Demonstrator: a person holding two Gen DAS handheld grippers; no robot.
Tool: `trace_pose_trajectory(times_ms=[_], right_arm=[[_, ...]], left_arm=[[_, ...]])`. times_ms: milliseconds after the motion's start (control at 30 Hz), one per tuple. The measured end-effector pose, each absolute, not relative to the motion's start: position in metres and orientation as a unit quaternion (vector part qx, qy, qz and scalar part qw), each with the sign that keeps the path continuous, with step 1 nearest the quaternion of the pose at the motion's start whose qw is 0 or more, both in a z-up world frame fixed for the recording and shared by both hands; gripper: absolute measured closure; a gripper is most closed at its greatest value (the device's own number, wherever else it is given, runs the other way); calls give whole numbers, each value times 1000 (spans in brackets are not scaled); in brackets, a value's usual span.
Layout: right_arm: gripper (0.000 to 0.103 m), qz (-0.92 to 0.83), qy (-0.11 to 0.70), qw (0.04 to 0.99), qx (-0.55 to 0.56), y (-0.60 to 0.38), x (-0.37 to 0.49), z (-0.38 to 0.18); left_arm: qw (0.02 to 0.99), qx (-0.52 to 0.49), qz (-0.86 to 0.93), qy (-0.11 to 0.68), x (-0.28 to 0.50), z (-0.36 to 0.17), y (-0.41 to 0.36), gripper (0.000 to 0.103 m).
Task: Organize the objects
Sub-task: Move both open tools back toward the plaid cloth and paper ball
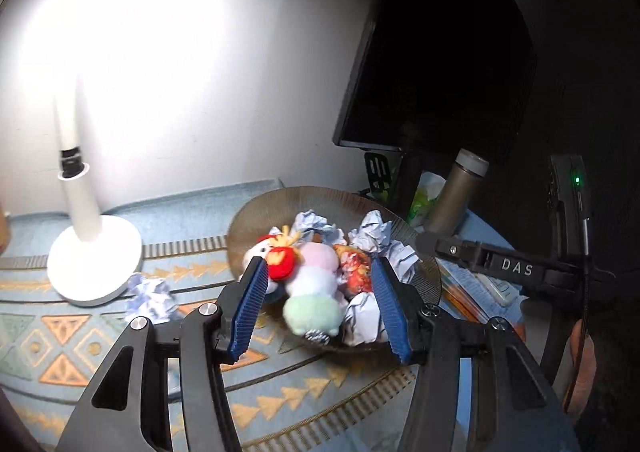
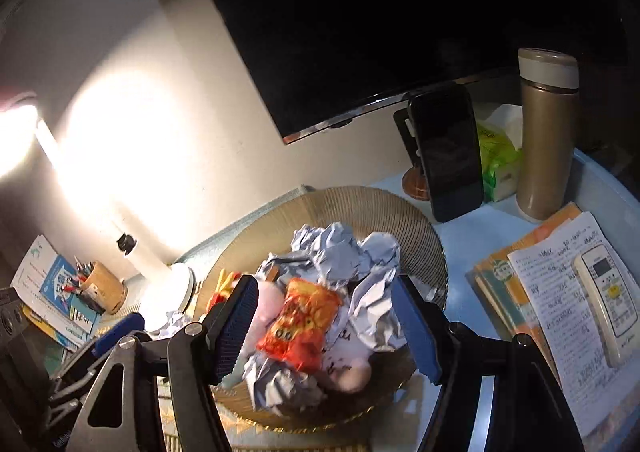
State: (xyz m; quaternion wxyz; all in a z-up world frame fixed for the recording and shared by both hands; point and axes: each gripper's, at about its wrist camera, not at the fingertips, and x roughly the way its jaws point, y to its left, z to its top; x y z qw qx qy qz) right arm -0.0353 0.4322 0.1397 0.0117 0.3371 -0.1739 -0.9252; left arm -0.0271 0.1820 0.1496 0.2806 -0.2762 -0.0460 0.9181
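1. Blue ribbed pads of the left claw (image 1: 320, 304) stand apart in the foreground, nothing pressed between them, hovering at the near edge of a ribbed brown bowl (image 1: 256, 212).
2. Heaped in that bowl are a pastel plush toy (image 1: 316, 292), a small red-and-yellow plush (image 1: 280, 260), an orange snack packet (image 1: 356, 272) and several crumpled paper balls (image 1: 372, 232).
3. One more paper wad (image 1: 150, 298) lies outside the bowl, on the patterned cloth (image 1: 60, 332) covering the worktop, just beside the round base of a white desk lamp (image 1: 94, 256) whose glare washes out the wall.
4. From the right wrist view, the right claw (image 2: 324, 328) is likewise parted and grips nothing; its pads sit over the same bowl (image 2: 400, 212), either side of the orange packet (image 2: 300, 324) and the crumpled sheets (image 2: 340, 252).
5. Behind the bowl a dark monitor (image 2: 360, 32) looms, with a black phone (image 2: 450, 152) propped upright, a green tissue pack (image 2: 500, 156) and a tall gold flask (image 2: 546, 132) near it.
6. To the right, a white remote control (image 2: 606, 300) rests on a printed sheet atop orange booklets (image 2: 504, 280).
7. At far left, a wooden cup of pens (image 2: 102, 286) stands beside what appear to be blue pamphlets, dim in the shadow.
8. In the left wrist view the right tool's black body, lettered "DAS" (image 1: 516, 266), reaches in from the right.
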Motion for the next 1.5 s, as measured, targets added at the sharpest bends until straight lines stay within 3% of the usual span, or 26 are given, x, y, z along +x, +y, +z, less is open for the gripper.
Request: trace_pose_trajectory(times_ms=[267,533,767,933,1067,1333,1500], right_arm=[[36,-917,-128,83,369,329,13,118],[36,-888,-104,112,434,255,10,52],[36,-894,-50,89,436,238,-1,24],[36,-893,-59,82,438,242,-4,22],[36,-892,-74,83,439,246,-5,21],[36,-902,-22,68,425,230,1,24],[36,-901,-30,66,428,234,-1,23]], left_arm=[[178,-288,939,-55,16,138,79,51],[118,-388,908,-101,4,49,20,51],[103,-426,891,-119,-2,12,10,52],[89,-421,899,-82,0,11,22,49],[97,-425,898,-52,-1,11,33,31],[92,-427,899,-44,0,12,34,31],[91,-427,898,-42,-1,11,34,30]])
